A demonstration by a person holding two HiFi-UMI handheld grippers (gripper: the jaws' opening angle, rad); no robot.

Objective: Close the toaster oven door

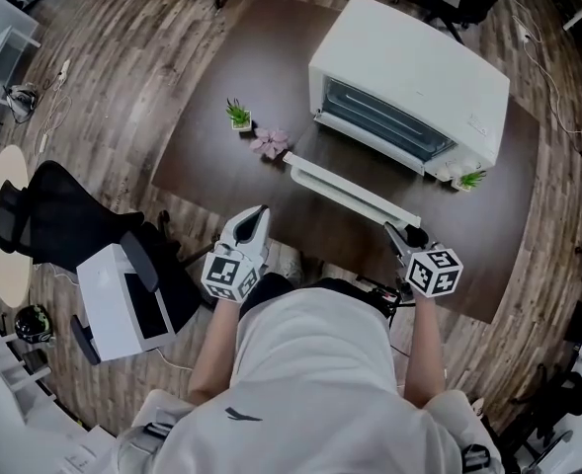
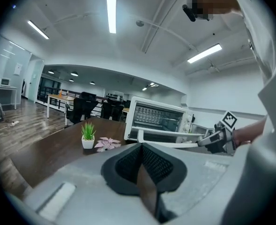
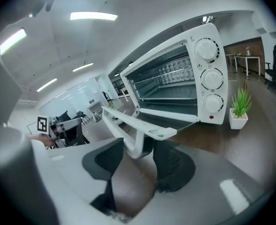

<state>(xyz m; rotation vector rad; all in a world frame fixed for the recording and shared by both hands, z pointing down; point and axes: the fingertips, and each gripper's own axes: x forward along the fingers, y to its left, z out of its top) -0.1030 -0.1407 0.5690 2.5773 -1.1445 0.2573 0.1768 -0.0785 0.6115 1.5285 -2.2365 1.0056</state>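
- Head view — a white, boxy metal toaster oven is standing on a dark wood-grain table. Its glass-paned door is lying dropped open toward the person.
- Left gripper view — the grey left gripper is hanging back idle, its ribbed black pads pressed together on nothing.
- Right gripper view — the right gripper is straddling the door's smooth white bar handle, jaws spread and not visibly pinching, seemingly placed for lifting the door shut.

The door handle's end vanishes between the right tool's pads; contact unclear.
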